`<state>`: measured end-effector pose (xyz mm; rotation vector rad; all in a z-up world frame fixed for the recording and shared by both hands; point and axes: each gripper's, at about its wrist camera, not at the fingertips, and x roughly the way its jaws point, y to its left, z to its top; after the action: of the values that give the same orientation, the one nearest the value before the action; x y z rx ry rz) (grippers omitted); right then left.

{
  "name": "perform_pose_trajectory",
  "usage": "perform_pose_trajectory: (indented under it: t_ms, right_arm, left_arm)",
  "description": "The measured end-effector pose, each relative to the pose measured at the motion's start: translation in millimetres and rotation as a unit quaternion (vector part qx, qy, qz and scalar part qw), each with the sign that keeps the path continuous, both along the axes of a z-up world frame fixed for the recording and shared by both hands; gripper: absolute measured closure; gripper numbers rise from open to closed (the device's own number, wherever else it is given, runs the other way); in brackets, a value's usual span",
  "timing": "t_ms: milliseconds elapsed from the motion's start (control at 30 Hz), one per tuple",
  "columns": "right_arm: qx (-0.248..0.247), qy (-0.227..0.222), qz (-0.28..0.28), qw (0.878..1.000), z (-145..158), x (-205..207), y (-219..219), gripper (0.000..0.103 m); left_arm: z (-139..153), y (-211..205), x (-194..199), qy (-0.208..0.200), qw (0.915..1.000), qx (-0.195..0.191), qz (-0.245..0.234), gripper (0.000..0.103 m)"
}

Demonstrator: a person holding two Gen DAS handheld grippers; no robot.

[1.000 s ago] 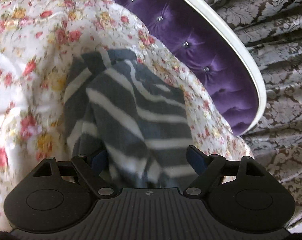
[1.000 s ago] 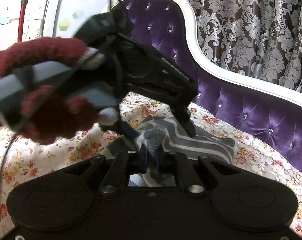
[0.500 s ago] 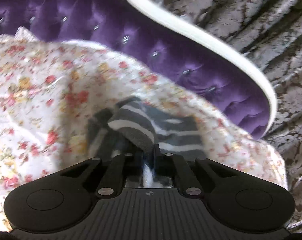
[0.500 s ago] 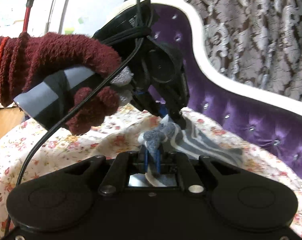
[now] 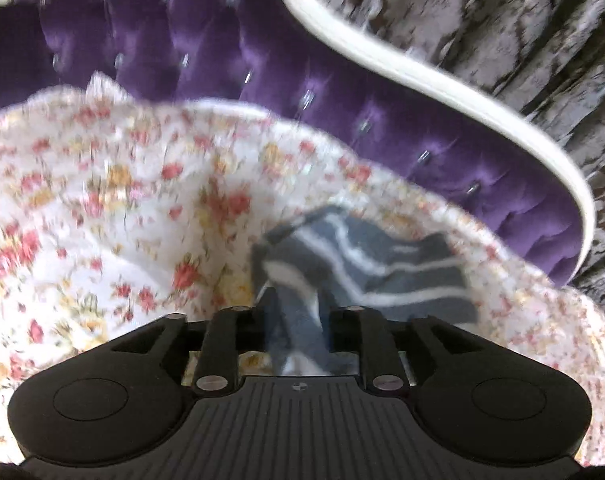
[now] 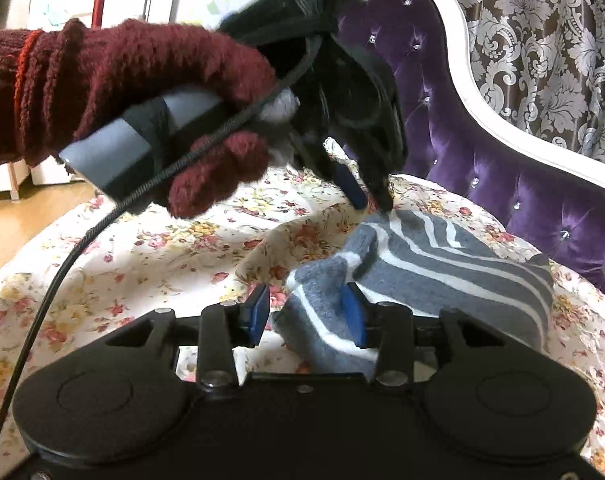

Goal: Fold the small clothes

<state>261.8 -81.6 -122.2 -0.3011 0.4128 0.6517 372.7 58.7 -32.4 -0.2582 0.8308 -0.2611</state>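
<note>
A grey sock with white stripes [image 6: 442, 268] lies folded over itself on a floral cloth [image 6: 150, 256]. In the left wrist view the sock [image 5: 386, 272] is blurred, and its near end runs between the fingers of my left gripper [image 5: 296, 320], which is shut on it. In the right wrist view my left gripper [image 6: 370, 196] shows from outside, fingertips down at the sock's far edge, held by a hand in a dark red glove [image 6: 142, 92]. My right gripper [image 6: 304, 312] is open, its blue pads either side of the sock's near fold.
A purple tufted sofa back [image 6: 502, 152] with a white frame [image 6: 482, 96] curves behind the cloth. A patterned curtain [image 6: 542, 20] hangs behind it. A black cable [image 6: 74, 248] trails from the left gripper. Wooden floor [image 6: 22, 216] lies at far left.
My right gripper has opened and let go of the sock's near fold. My left gripper closed on the sock half a second ago, still holds it, and has moved.
</note>
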Motion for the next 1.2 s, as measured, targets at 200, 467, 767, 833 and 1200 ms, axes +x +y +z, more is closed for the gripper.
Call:
perform_pose_trajectory:
  t_ms: [200, 467, 767, 833, 1200]
  right_arm:
    - [0.035, 0.027, -0.007, 0.999, 14.1, -2.3, -18.9, 0.045]
    - [0.046, 0.067, -0.015, 0.997, 15.7, -7.8, -46.8, 0.044]
    - [0.13, 0.085, -0.078, 0.985, 40.5, 24.5, -94.2, 0.042]
    - [0.144, 0.087, -0.094, 0.981, 44.4, 43.8, -98.7, 0.042]
    - [0.277, 0.223, -0.214, 0.91, 3.0, 154.3, -147.7, 0.024]
  left_arm:
    - [18.3, -21.8, -28.8, -0.04, 0.9975, -0.022, -0.054, 0.058]
    - [-25.4, -20.4, -49.9, -0.014, 0.9993, -0.011, -0.034, 0.053]
    - [-51.1, 3.6, -51.3, 0.02, 0.9972, -0.071, -0.012, 0.05]
    - [-50.3, 2.4, -51.5, 0.022, 0.9974, -0.067, -0.015, 0.049]
    - [-50.2, 3.2, -57.0, 0.043, 0.9951, -0.081, -0.036, 0.033]
